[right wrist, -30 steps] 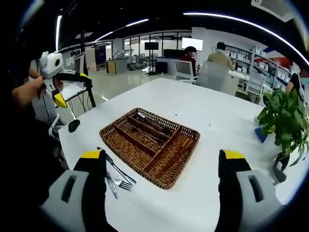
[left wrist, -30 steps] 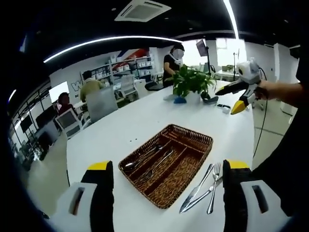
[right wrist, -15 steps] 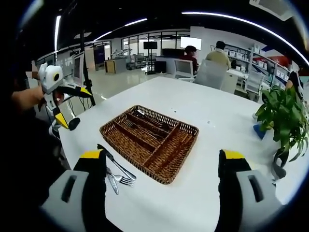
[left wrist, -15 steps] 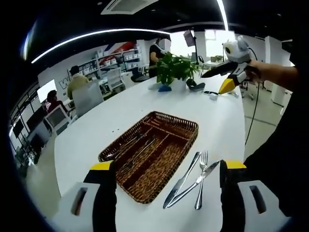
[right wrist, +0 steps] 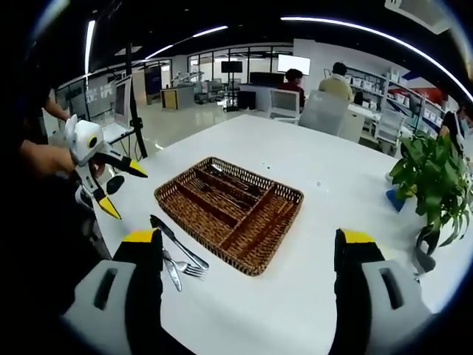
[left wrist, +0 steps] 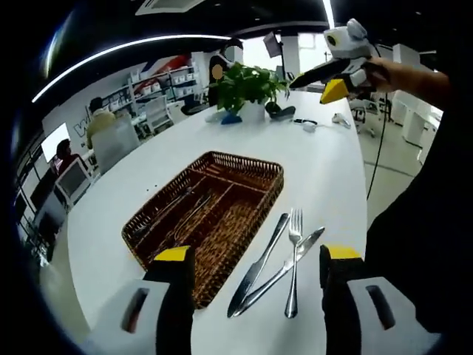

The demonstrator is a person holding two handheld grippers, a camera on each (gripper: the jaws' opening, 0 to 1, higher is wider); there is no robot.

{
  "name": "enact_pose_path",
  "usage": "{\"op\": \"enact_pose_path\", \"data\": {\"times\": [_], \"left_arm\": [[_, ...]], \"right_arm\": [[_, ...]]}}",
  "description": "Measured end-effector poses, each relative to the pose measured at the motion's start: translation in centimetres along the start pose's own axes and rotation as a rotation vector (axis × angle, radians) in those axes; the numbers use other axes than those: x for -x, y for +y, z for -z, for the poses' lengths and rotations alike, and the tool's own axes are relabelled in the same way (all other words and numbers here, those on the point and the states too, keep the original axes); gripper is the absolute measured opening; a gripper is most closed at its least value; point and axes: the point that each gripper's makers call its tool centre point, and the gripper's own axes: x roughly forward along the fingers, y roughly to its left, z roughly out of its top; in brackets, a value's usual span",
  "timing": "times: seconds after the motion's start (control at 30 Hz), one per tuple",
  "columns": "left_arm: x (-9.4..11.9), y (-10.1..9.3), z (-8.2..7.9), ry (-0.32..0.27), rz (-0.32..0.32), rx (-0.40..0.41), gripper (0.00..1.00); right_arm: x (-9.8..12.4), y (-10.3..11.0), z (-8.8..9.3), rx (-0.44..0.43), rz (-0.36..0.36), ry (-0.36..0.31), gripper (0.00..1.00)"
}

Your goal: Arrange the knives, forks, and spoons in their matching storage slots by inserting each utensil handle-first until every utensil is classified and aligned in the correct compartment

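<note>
Three utensils (left wrist: 277, 262) crossed beside basket (left wrist: 209, 207); both tools agape (empty): grabbing one may drag its neighbours.

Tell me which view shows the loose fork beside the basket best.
The left gripper view: the fork lies whole between the open jaws, tines toward the far end, beside two knives. In the right gripper view the fork is mostly hidden behind the right gripper's jaw.

Big open office, long curved white table (right wrist: 295, 185), people sitting at desks with grey office chairs (right wrist: 325, 115), white shelves full of boxes (left wrist: 159, 100), dark wall screens (right wrist: 230, 68), long bright ceiling light strips (right wrist: 355, 29), green leafy potted plant (left wrist: 247, 85)
</note>
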Motion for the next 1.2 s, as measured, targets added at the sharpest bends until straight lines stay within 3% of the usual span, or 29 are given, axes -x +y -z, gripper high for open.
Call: {"op": "enact_pose_path", "data": {"times": [0.27,0.37,0.5,0.83,1.03,1.2], "left_arm": [[-3.7,-2.5,4.2,0.099,0.078,-0.013,0.58],[-4.6,-2.8,5.0,0.108,0.090,0.017,0.54],[-5.7,-3.5,5.6,0.109,0.113,0.028,0.44],[-8.1,-5.9,8.2,0.190,0.191,0.032,0.22],[-8.7,-6.0,8.5,0.198,0.193,0.046,0.11],[-9.0,-6.3,9.1,0.214,0.209,0.023,0.09]], "right_arm": [[0.3,-0.5,0.2,-0.007,0.010,-0.003,1.00],[0.5,-0.9,0.5,-0.016,0.017,0.001,1.00],[0.6,-1.0,0.8,-0.021,0.021,0.006,1.00],[0.4,-1.3,1.0,-0.028,0.022,0.012,1.00],[0.3,-1.5,1.1,-0.033,0.025,0.016,1.00],[0.2,-1.7,1.3,-0.037,0.028,0.021,1.00]]}}
